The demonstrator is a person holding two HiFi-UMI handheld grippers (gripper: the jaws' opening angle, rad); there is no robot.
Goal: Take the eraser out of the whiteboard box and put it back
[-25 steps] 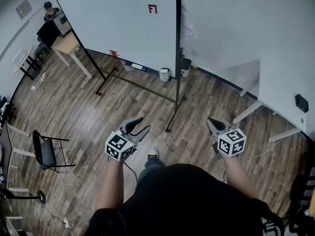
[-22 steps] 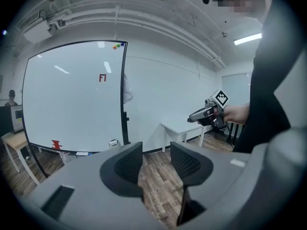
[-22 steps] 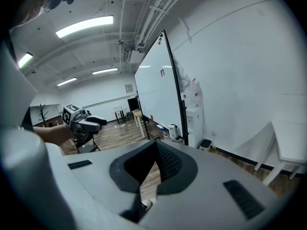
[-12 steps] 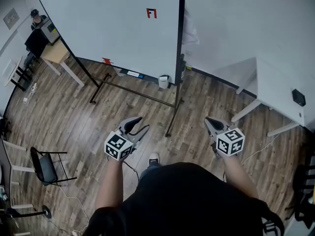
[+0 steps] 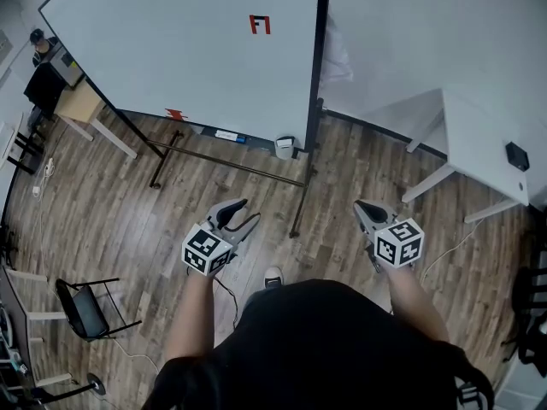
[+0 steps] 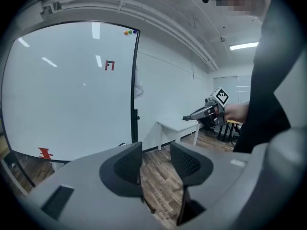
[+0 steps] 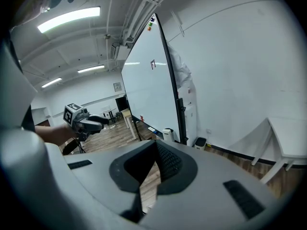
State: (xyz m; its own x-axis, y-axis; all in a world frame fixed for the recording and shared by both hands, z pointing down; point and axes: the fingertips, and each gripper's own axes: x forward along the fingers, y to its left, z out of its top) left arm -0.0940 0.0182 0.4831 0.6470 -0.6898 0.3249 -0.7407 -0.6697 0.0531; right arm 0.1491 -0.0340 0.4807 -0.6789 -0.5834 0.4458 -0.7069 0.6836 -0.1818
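Note:
A large whiteboard [image 5: 188,49] on a black stand fills the upper head view, with a red magnet [image 5: 260,24] on it. At the tray's right end, by the black post, hangs a small white box [image 5: 285,148], also in the right gripper view as the white box [image 7: 168,134]. I cannot make out an eraser. My left gripper [image 5: 242,215] is held above the wooden floor, well short of the board, with its jaws apart and nothing between them [image 6: 154,147]. The right gripper [image 5: 363,207] hovers to the right of the post, its jaws together and holding nothing [image 7: 154,145].
The stand's foot [image 5: 297,220] lies on the floor between the grippers. A white table [image 5: 487,143] with a small black object [image 5: 516,155] stands at right. A black chair [image 5: 81,310] is at lower left. A desk [image 5: 81,105] and a seated person [image 5: 38,41] are far left.
The whiteboard and floor have slid down and nearer in the head view, so I have moved a little toward the board. Both grippers keep the same pose and jaw state.

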